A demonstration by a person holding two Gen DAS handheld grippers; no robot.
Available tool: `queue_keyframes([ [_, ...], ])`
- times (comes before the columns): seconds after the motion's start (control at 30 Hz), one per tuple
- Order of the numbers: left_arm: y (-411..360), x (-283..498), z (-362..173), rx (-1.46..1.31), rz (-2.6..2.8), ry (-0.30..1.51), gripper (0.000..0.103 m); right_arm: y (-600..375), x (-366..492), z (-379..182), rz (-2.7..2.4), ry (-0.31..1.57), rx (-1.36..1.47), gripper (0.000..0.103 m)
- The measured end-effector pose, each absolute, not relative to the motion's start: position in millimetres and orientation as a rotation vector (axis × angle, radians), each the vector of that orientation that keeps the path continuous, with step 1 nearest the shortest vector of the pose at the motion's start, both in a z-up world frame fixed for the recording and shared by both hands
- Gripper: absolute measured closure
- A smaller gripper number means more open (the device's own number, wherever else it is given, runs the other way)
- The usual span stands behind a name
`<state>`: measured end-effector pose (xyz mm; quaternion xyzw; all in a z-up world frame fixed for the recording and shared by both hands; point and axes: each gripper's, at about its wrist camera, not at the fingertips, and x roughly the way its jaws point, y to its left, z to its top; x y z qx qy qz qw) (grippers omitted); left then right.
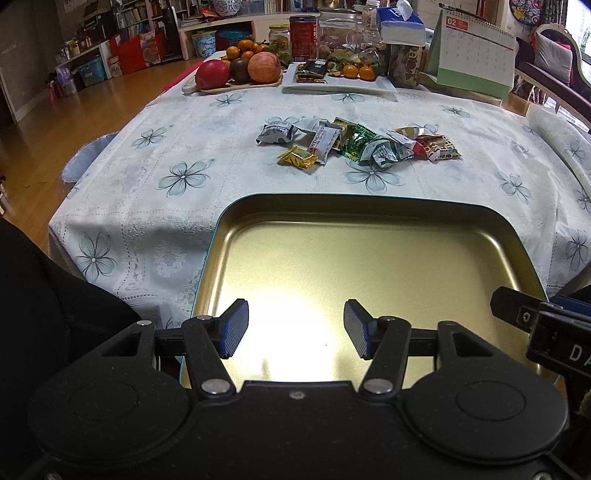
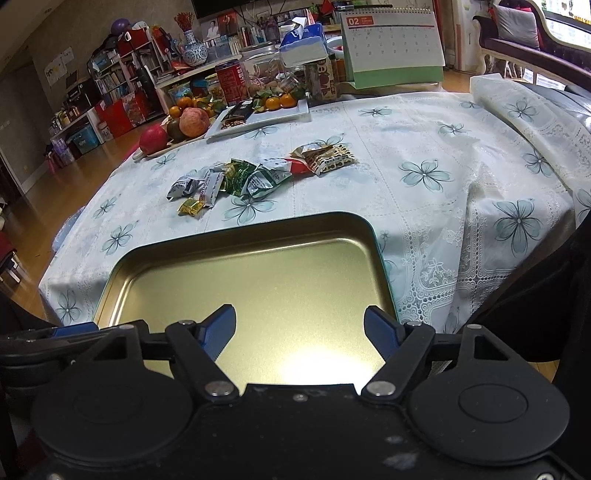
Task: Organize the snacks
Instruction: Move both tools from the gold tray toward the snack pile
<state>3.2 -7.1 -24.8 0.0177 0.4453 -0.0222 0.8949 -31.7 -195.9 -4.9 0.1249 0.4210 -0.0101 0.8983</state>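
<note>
A gold metal tin (image 1: 369, 210) (image 2: 240, 230) lies with nothing in it at the near edge of the flowered tablecloth. Beyond it a loose pile of wrapped snacks (image 1: 354, 142) (image 2: 258, 173) is spread across the cloth, with a small yellow packet (image 1: 297, 158) (image 2: 191, 206) nearest the tin. My left gripper (image 1: 295, 328) hovers open above the tin's near part, nothing between its blue pads. My right gripper (image 2: 300, 328) is open too, over the tin's right near side. Part of the right gripper (image 1: 546, 325) shows at the right edge of the left wrist view.
At the table's far side stand a fruit board (image 1: 240, 70) (image 2: 177, 122), a white plate of tangerines and packets (image 1: 340, 79) (image 2: 258, 114), jars, a red can (image 1: 303, 37), a tissue box (image 1: 402, 26) and a desk calendar (image 1: 469, 55) (image 2: 391, 40). Wooden floor lies to the left.
</note>
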Motion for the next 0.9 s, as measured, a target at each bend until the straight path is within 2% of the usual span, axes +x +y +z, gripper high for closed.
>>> queue_keyframes([
  [0.9, -5.6, 7.7, -30.0, 0.027, -0.044, 0.998, 0.042, -192.7, -30.5, -9.5, -0.014, 0.885, 0.244, 0.023],
])
